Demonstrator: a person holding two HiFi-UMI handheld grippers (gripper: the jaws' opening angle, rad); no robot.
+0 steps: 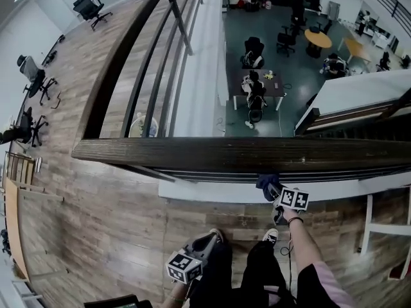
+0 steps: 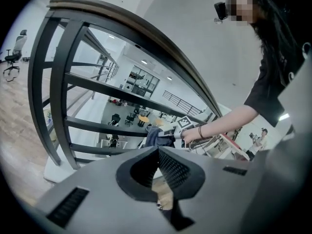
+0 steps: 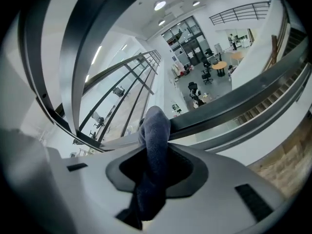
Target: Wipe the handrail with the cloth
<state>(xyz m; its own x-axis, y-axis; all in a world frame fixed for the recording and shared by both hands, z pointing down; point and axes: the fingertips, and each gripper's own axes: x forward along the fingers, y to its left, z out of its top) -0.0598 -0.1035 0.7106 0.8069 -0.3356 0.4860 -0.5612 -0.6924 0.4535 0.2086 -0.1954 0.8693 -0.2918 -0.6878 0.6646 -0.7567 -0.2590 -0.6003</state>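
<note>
Right gripper (image 1: 276, 194): its jaws are clamping the dark blue cloth (image 1: 267, 183), and a fold is sticking out past the tips (image 3: 155, 130).
Left gripper (image 1: 207, 242): it is hanging low by the person's legs, well apart from the railing. Its jaws are standing together with nothing between them (image 2: 158, 152).
Cloth position: the cloth is sitting just under the near edge of the wooden handrail (image 1: 225, 154), level with the dark lower bars (image 2: 97, 87), not on the top surface.
Contact: the fold is overlapping a dark bar in the right gripper view. Whether it is pressing on the bar or only passing in front of it cannot be told.
Progress, judged: the cloth is in hand and at the railing, but no stroke along the handrail's top is showing. Most of the rail appears to be awaiting the wipe.
Work left, judged: the cloth is needing to come up onto the top surface and travel the rail's length.
Wiped area: no streak, damp patch or dust line is showing on the wood, so what is already clean cannot be made out.
Cut off: the handrail is running out of the head view at the right, and the side rail is running out at the top.
Hidden: the underside of the handrail and the cloth's lower end inside the jaws are out of sight.
</note>
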